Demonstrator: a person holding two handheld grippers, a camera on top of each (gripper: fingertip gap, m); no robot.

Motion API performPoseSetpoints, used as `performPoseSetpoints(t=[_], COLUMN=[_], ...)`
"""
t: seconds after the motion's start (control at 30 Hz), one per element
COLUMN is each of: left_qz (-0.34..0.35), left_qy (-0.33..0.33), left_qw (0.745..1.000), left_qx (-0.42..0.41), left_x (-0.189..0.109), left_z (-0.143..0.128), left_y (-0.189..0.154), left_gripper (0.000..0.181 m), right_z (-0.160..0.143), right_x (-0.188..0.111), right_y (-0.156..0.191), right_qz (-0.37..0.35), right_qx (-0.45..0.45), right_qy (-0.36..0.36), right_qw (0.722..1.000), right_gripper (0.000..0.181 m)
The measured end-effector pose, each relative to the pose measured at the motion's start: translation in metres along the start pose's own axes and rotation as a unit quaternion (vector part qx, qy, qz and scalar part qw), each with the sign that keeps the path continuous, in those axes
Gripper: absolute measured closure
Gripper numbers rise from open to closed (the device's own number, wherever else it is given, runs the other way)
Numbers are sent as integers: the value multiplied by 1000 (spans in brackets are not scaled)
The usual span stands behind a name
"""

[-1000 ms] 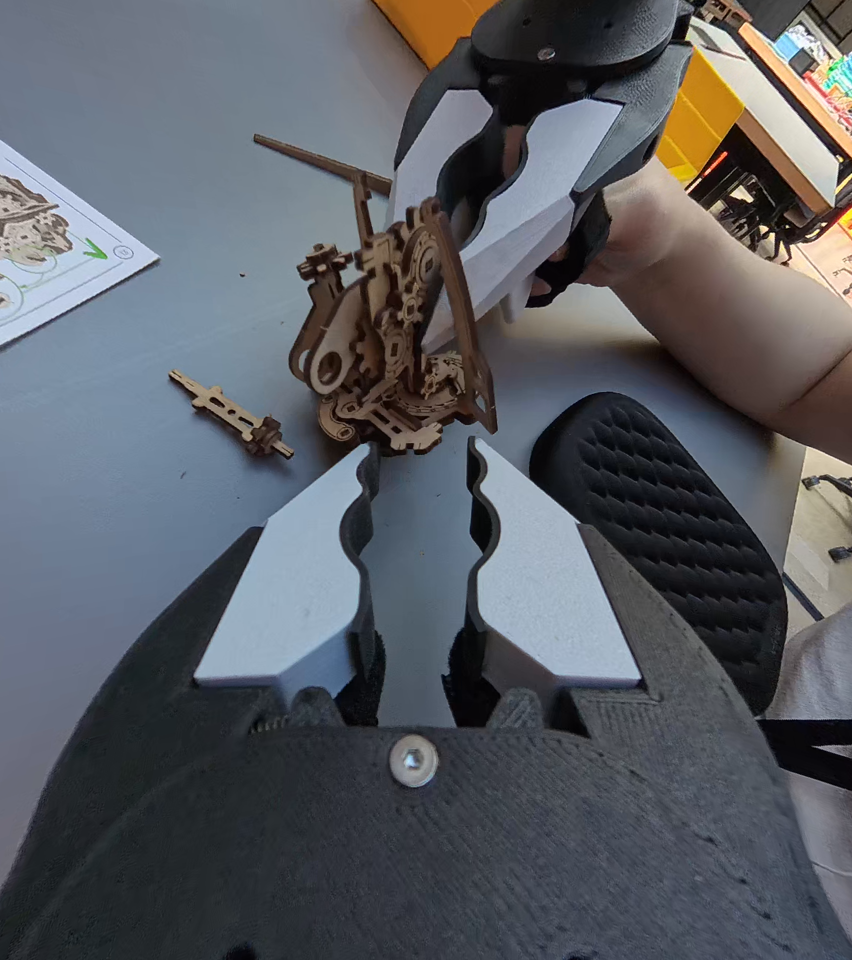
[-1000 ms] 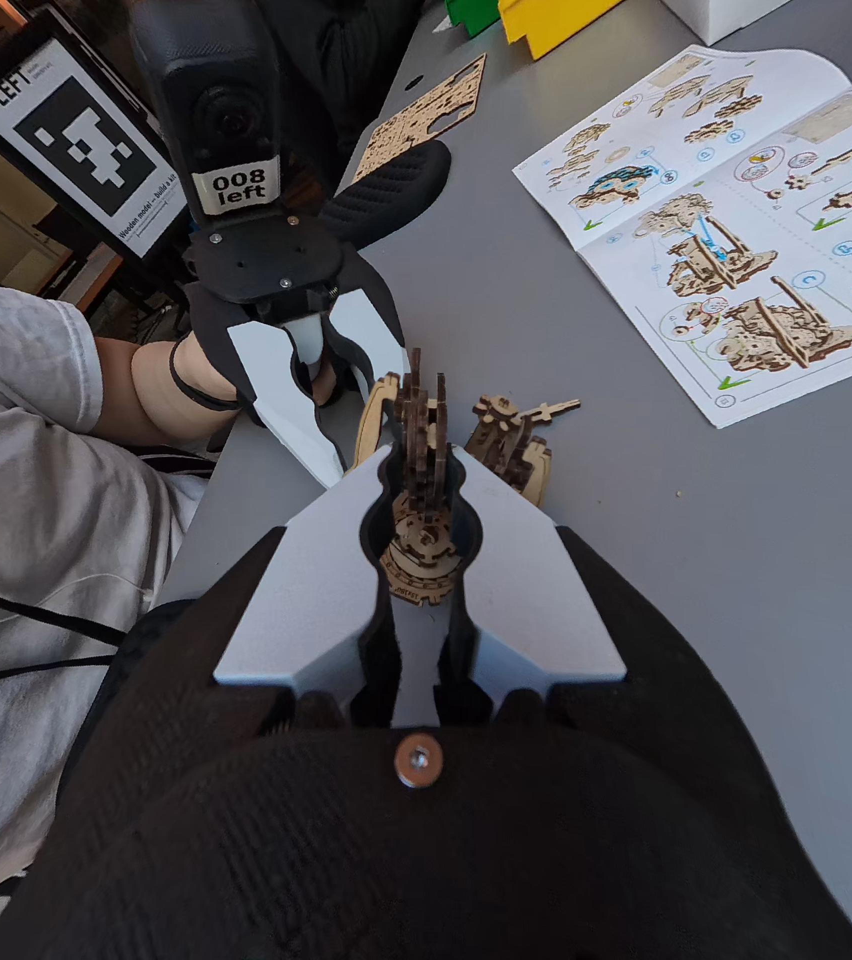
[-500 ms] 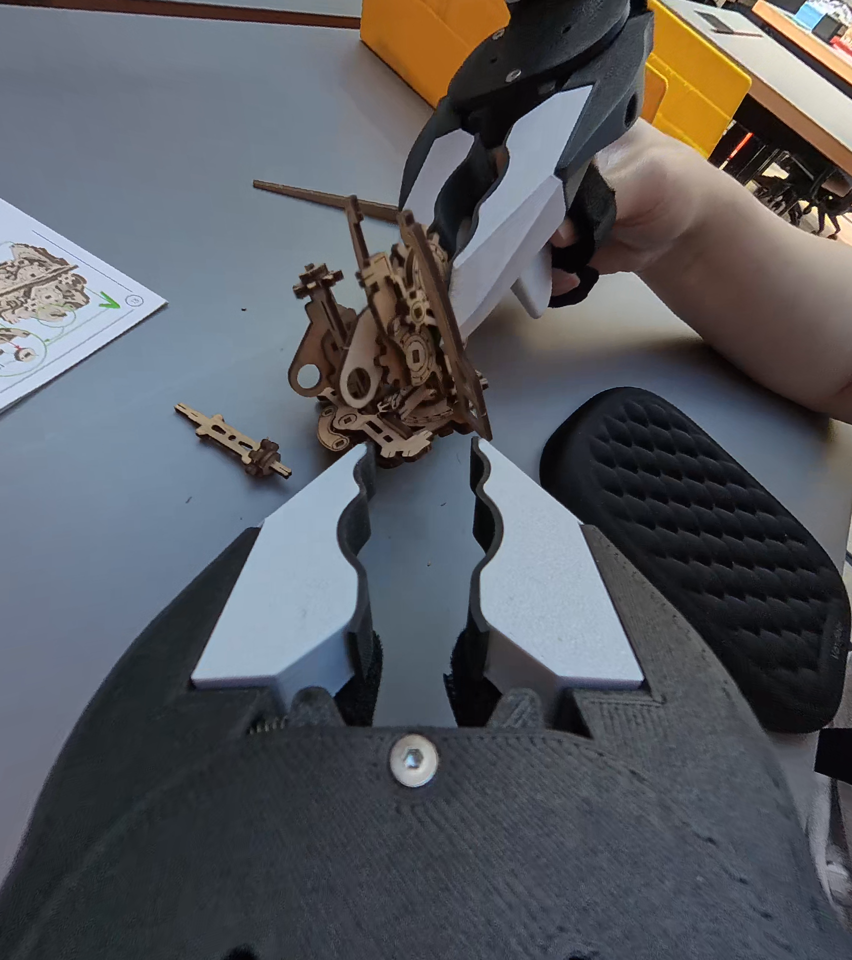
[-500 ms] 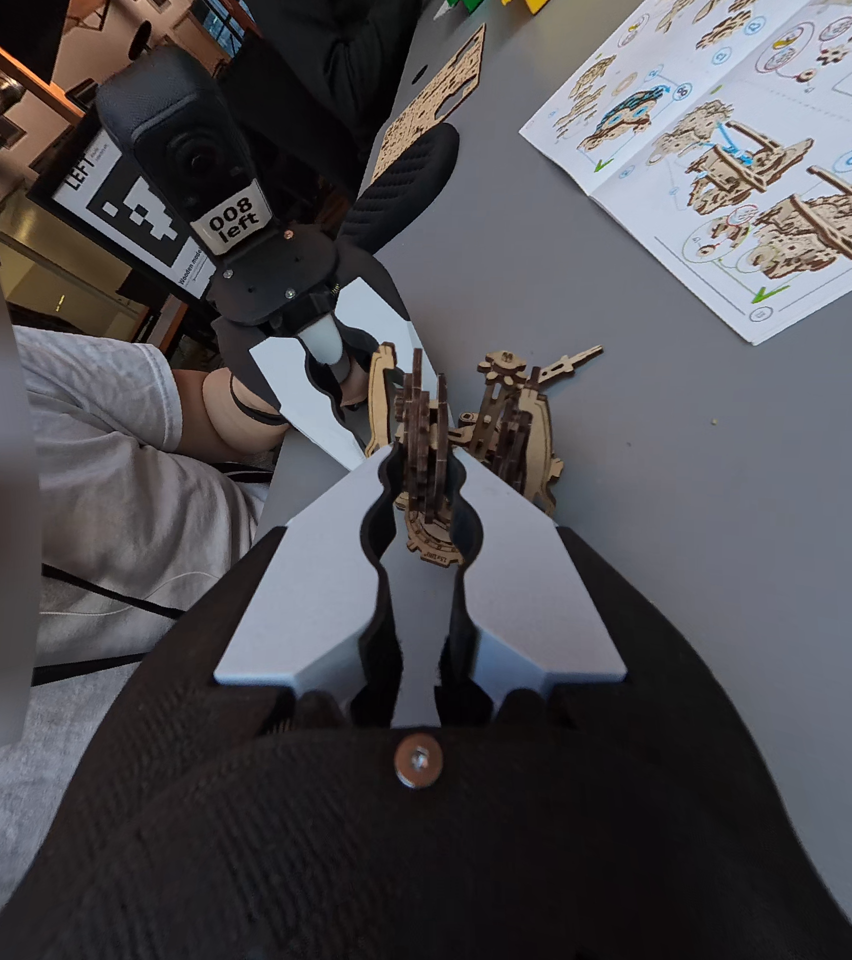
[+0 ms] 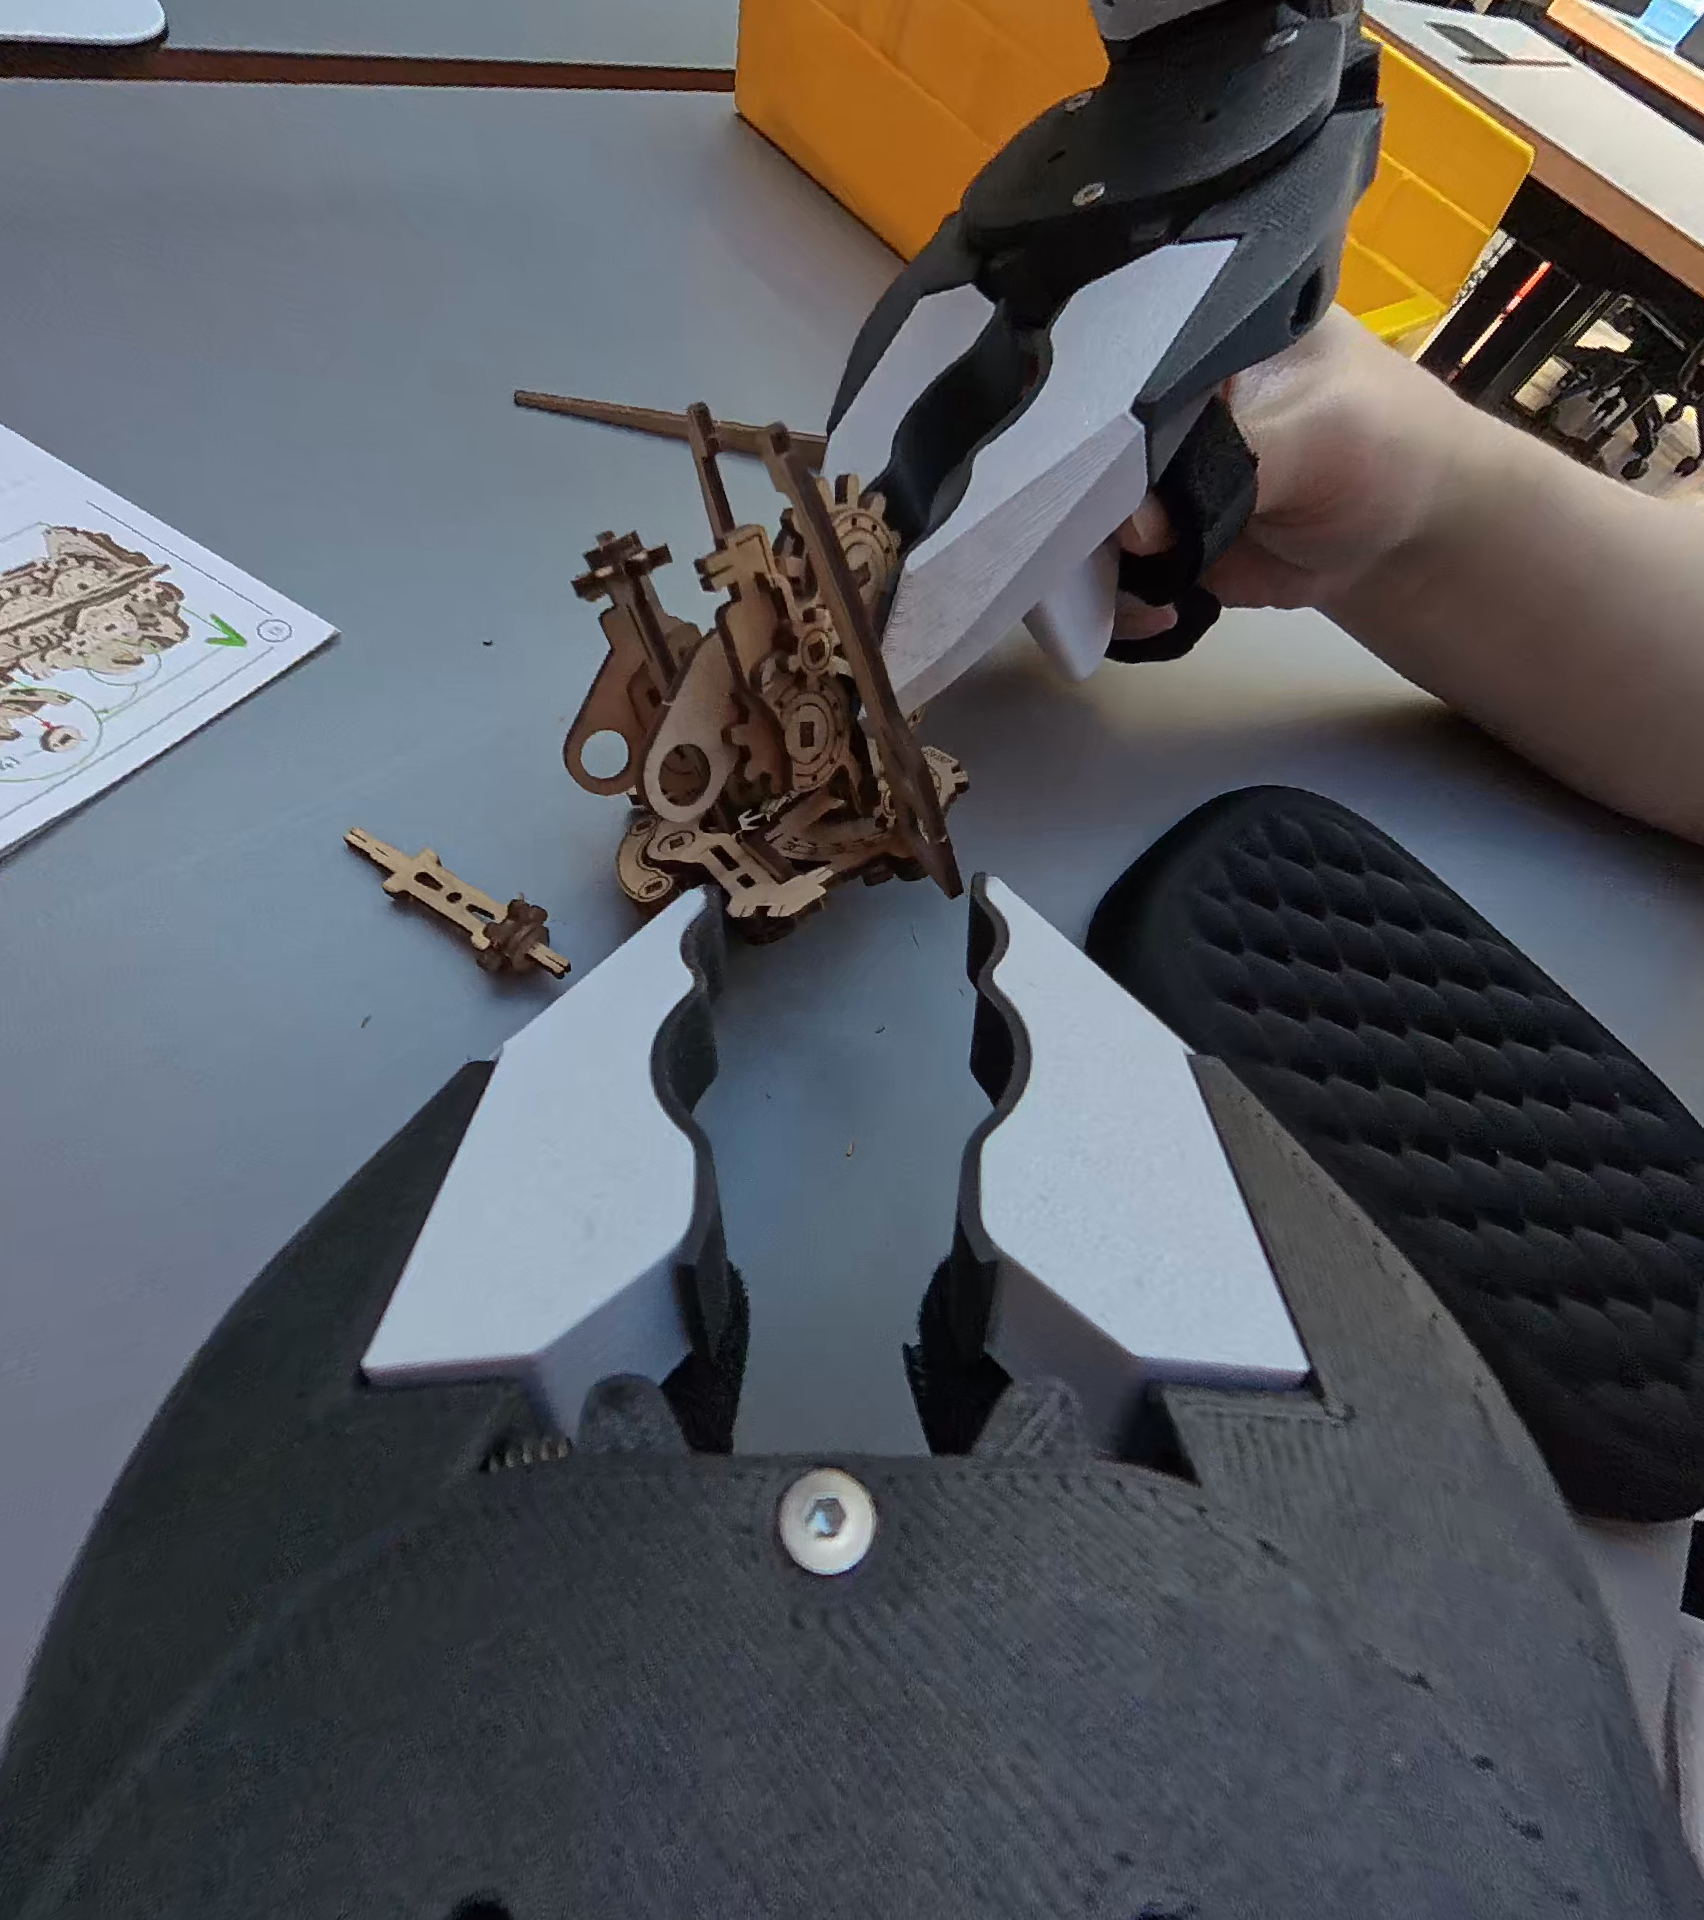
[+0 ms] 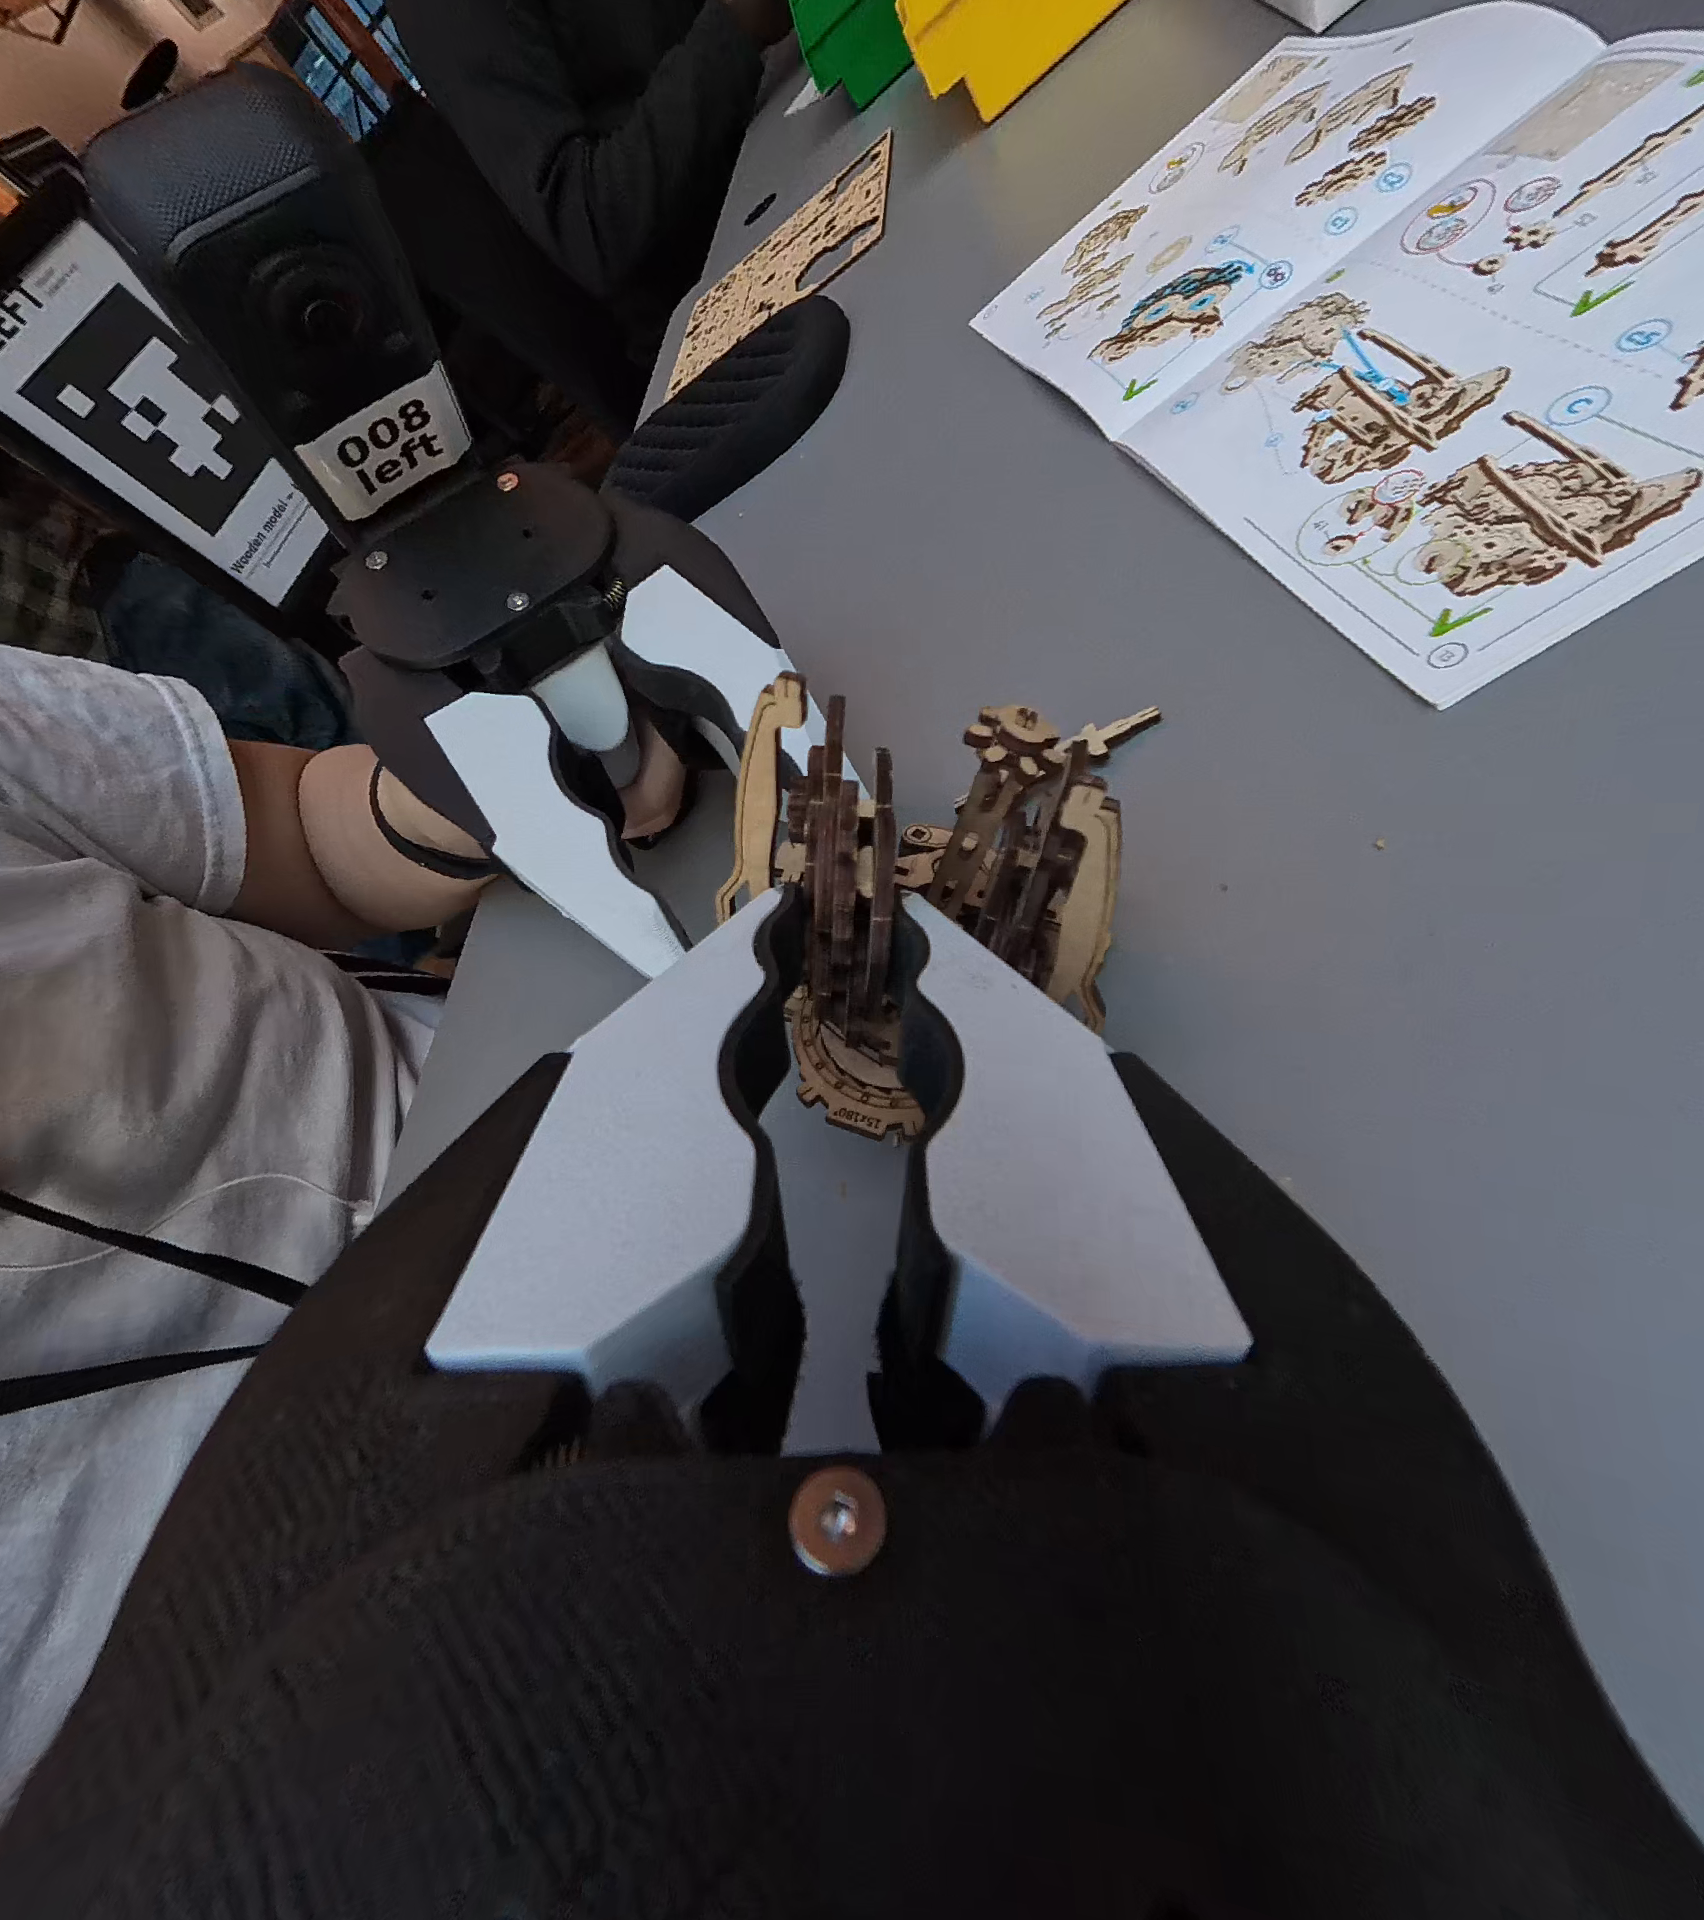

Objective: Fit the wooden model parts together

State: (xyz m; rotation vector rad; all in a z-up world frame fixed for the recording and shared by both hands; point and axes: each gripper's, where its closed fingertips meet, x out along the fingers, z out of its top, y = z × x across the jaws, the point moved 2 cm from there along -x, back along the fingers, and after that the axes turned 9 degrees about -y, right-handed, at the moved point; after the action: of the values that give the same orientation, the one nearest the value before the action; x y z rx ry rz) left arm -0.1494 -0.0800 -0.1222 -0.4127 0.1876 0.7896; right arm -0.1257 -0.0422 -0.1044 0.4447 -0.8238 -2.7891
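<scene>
A partly built wooden gear model (image 5: pixel 765 707) stands tilted on the grey table (image 5: pixel 204 1091). My right gripper (image 6: pixel 843 914) is shut on the model's upright plates and gears (image 6: pixel 853 1081); in the left wrist view it (image 5: pixel 884 623) comes down on the model from the upper right. My left gripper (image 5: pixel 843 904) is open and empty, its fingertips just in front of the model's base. One of its fingers (image 6: pixel 567 831) shows in the right wrist view beside the model. A small wooden axle piece (image 5: pixel 458 904) lies left of the model.
A thin wooden stick (image 5: pixel 640 416) lies behind the model. A black wrist-rest pad (image 5: pixel 1430 1122) lies at the table's right edge. An instruction booklet (image 6: pixel 1450 364) lies open nearby. A wooden parts sheet (image 6: pixel 786 260) and yellow boxes (image 5: pixel 889 125) are farther back. The small wooden axle piece (image 5: pixel 458 904) is about 5 cm from my left fingertips.
My right gripper has swung and tilted with the model still in its grip. My left gripper stays open in front of the model's base.
</scene>
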Motion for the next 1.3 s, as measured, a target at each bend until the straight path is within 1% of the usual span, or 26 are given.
performPoseSetpoints(t=[0.4,0.63,0.8,0.83,0.97,1.03,1.13,1.3], left_qz=[20,30,30,25,7,-1,-8,-43], left_qy=[-16,-18,-24,-27,-38,-46,-59,-93], left_qw=[1000,999,999,999,998,998,996,993], left_qx=[-3,2,0,-6,-40,-53,-65,-66], left_x=[0,0,-2,-2,-6,-10,-20,-37], left_z=[4,4,4,5,7,8,9,24], left_y=[3,4,2,1,1,1,2,9], left_gripper=[138,139,138,139,139,138,137,141], right_z=[-2,-1,6,8,8,12,14,17], right_x=[1,2,1,1,-1,-2,-4,-2], right_y=[-3,-3,3,6,2,5,1,-3], right_qz=[-88,-80,-69,-57,-62,-50,-55,-53], right_qx=[2,9,-22,-25,-28,-31,-30,-19], right_qy=[-49,-69,-100,-107,-109,-124,-132,-144], right_qw=[995,994,992,992,992,991,989,988], right_gripper=[168,168,168,168,168,168,168,168])
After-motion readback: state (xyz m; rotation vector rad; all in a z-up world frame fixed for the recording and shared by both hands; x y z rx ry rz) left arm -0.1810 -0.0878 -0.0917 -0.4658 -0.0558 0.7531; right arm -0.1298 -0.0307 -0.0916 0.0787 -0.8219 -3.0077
